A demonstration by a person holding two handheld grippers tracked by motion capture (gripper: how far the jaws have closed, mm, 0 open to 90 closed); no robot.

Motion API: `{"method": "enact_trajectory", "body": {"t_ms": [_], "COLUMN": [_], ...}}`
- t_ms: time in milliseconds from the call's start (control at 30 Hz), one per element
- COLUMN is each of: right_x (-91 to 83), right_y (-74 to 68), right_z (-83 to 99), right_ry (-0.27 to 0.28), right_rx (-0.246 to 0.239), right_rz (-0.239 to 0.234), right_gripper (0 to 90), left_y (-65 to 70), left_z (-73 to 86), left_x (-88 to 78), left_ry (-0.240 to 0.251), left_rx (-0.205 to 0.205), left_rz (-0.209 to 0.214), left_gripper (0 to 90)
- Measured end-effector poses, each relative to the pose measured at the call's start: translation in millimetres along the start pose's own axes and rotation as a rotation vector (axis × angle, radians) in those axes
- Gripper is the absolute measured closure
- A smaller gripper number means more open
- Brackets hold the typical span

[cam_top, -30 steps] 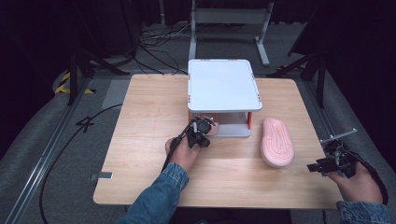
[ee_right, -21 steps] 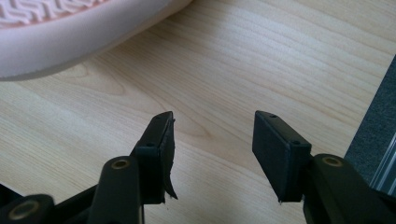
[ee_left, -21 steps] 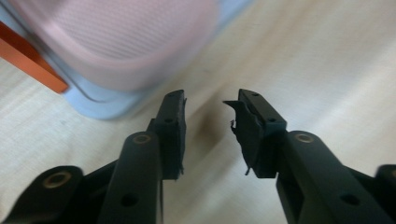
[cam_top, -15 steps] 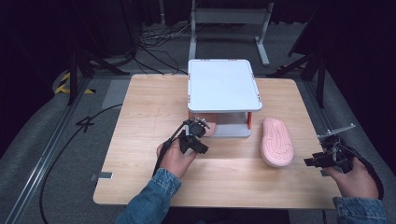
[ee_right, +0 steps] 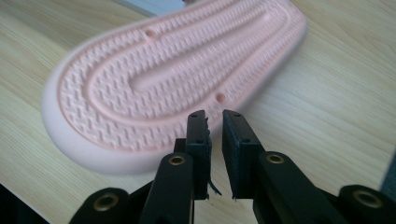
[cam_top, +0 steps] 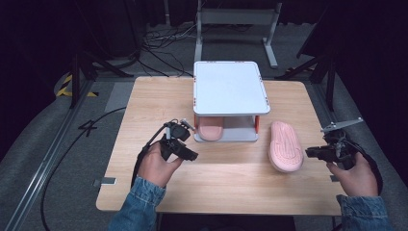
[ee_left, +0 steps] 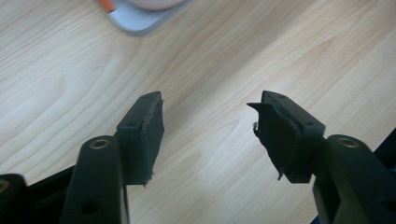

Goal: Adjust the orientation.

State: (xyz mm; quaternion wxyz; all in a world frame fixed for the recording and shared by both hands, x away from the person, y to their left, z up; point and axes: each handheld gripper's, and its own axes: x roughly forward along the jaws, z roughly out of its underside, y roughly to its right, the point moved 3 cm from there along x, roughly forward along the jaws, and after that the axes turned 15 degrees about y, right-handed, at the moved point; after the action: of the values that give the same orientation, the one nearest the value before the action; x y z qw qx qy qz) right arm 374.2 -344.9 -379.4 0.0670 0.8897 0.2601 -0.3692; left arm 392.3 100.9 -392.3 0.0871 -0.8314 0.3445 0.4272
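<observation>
I read this as a lab recording bay: light wooden table [cam_top: 226,178] on grey carpet [cam_top: 43,163], black drapes [cam_top: 370,57], loose black cables [cam_top: 159,41], metal stand legs [cam_top: 235,19].

The high view looks forward and down from above the person's side, taking in the whole wooden table [cam_top: 226,183]. The left gripper view sits close above the tabletop, facing the shelf rack [ee_left: 140,16] at its far edge. The right gripper view looks low and near at the sole-up pink slipper [ee_right: 168,79], which the high view shares at right [cam_top: 285,146].
</observation>
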Motion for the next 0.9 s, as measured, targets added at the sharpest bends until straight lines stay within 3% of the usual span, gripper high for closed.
{"method": "enact_trajectory", "body": {"t_ms": [167, 400, 467, 533, 700, 900], "right_x": [17.2, 46.1, 55.3, 61.8, 70.2, 67.0], "right_y": [-2.8, -9.6, -11.3, -11.8, -9.0, -4.9], "right_z": [-11.4, -32.1, -35.5, -36.5, -34.5, -30.6], "right_ry": [0.009, -0.003, -0.011, -0.028, -0.067, -0.075], "right_rx": [0.02, -0.006, -0.008, -0.015, -0.013, -0.013], "right_rz": [-0.031, -0.048, -0.052, -0.037, -0.013, 0.006], "right_gripper": [80.7, 87.0, 89.3, 89.7, 89.8, 89.8], "left_y": [-16.2, -31.9, -35.6, -37.0, -40.6, -41.0], "left_z": [13.9, 30.9, 35.5, 38.9, 41.4, 39.2], "left_x": [-14.5, -24.6, -28.4, -30.2, -32.6, -28.9], "left_ry": [-0.004, -0.019, -0.018, -0.017, -0.029, -0.035], "left_rx": [-0.032, -0.078, -0.073, -0.084, -0.073, -0.071], "left_rz": [-0.062, -0.107, -0.116, -0.123, -0.138, -0.131], "left_gripper": [39.1, 38.4, 38.4, 38.4, 38.3, 38.3]}}
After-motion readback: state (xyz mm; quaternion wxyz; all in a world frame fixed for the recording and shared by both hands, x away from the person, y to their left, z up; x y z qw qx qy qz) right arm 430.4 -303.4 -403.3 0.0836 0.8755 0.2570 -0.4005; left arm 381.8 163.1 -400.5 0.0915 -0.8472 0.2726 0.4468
